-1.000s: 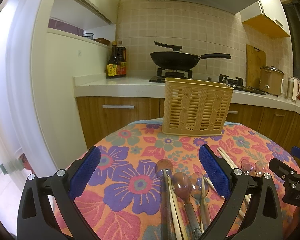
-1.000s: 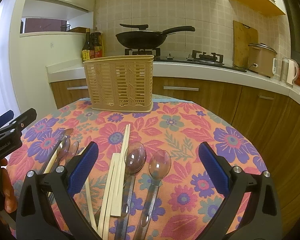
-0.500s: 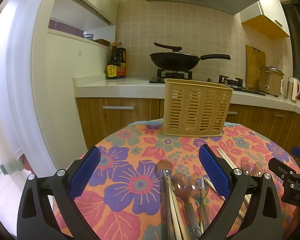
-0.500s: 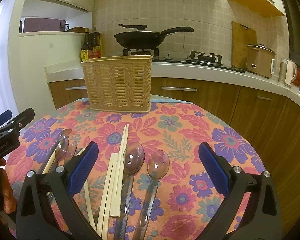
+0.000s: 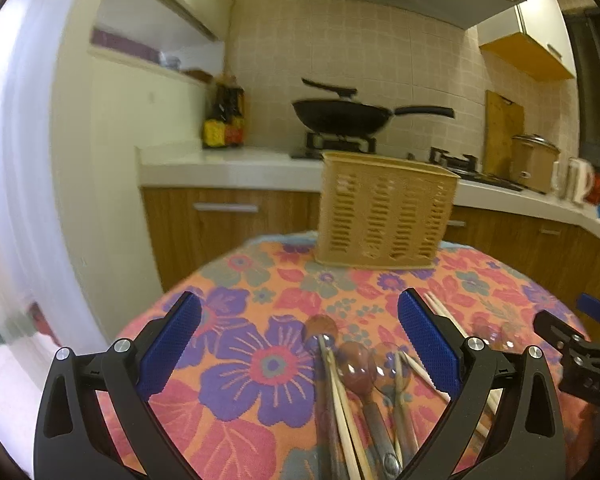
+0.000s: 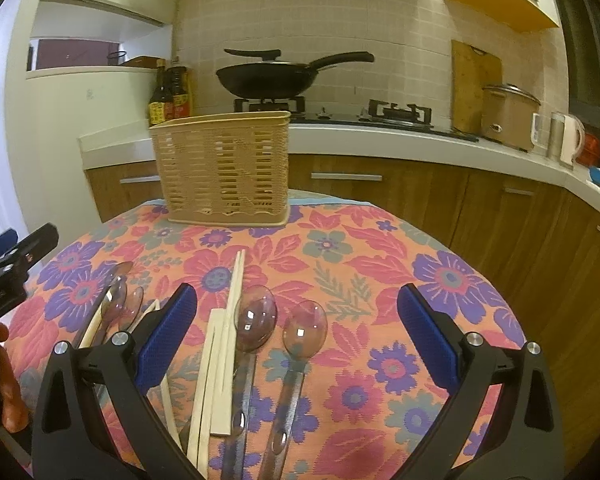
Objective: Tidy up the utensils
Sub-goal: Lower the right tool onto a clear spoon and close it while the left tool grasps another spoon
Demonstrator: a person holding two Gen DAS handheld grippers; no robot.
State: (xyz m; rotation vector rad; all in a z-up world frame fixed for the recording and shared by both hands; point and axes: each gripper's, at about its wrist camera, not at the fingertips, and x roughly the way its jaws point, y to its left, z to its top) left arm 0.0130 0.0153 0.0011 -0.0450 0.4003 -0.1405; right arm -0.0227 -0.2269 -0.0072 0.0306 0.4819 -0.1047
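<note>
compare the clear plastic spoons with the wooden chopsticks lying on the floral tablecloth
The clear plastic spoons are see-through, with rounded bowls on long handles; the pale wooden chopsticks are opaque, straight, thin sticks. The spoons' bowls are far wider than the chopsticks. Both lie flat on the floral tablecloth, pointing roughly toward the beige slotted basket.

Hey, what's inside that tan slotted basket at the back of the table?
Nothing shows through the slots or above the rim of the basket; its floor is hidden. The spoons and chopsticks lie on the tablecloth.
</note>
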